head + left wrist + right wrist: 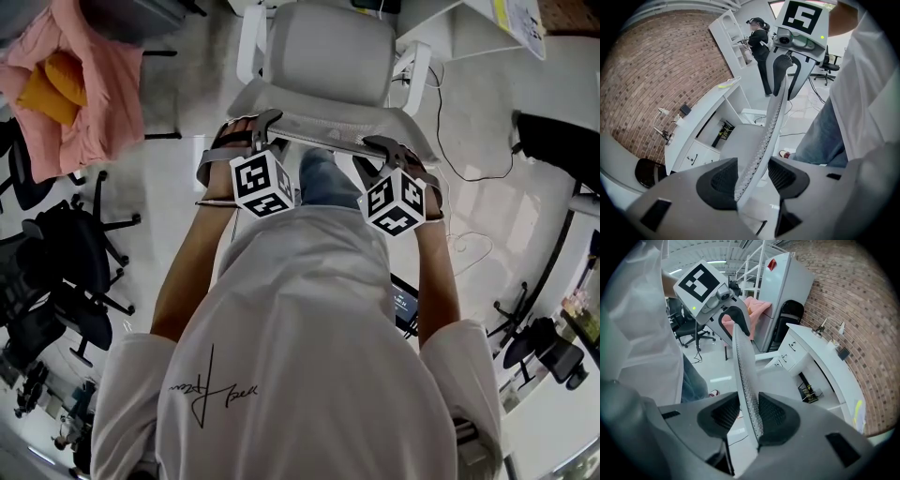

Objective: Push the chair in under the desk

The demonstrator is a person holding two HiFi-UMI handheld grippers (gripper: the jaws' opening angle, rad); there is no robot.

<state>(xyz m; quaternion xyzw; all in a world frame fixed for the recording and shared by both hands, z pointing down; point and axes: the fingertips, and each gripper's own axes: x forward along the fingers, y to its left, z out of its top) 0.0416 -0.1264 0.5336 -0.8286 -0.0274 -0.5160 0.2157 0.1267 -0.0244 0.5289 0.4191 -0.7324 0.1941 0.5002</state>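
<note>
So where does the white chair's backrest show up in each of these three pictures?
Head view: the chair backrest spans the upper centre, with the left gripper and right gripper on its top edge.
Left gripper view: the backrest is edge-on, rising from between the jaws, centre.
Right gripper view: the backrest is edge-on again, rising from between the jaws, centre-left.
Shared landmark: the person's blue-jeaned leg.

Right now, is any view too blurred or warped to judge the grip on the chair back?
Head view: sharp, only the edges bowed. Left gripper view: strong fisheye, dark corners, but the chair back is crisp between the jaws. Right gripper view: same warp, equally crisp.
</note>
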